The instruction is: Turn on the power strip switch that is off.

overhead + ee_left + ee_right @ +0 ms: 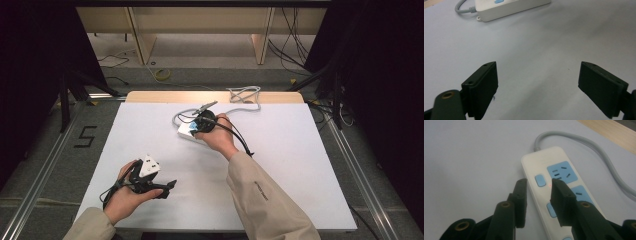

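A white power strip [186, 131] with blue sockets lies near the middle of the white table [290, 165]. My right gripper [202, 121] hovers right over it, held by a hand in a beige sleeve. In the right gripper view the power strip [564, 170] runs under the right gripper [537, 182], whose jaws stand a little apart with nothing between them; a blue switch [540, 180] lies just past their tips, with a small red light beside it. My left gripper [167, 186] rests low at the table's front left. The left gripper [537, 72] is wide open over bare table, the power strip [509, 7] far ahead.
The strip's grey cable [245, 95] loops toward the back edge of the table and bunches there. A wooden strip [150, 96] borders the far side. Beyond lie floor cables and a yellow ring [161, 75]. Black curtains flank both sides.
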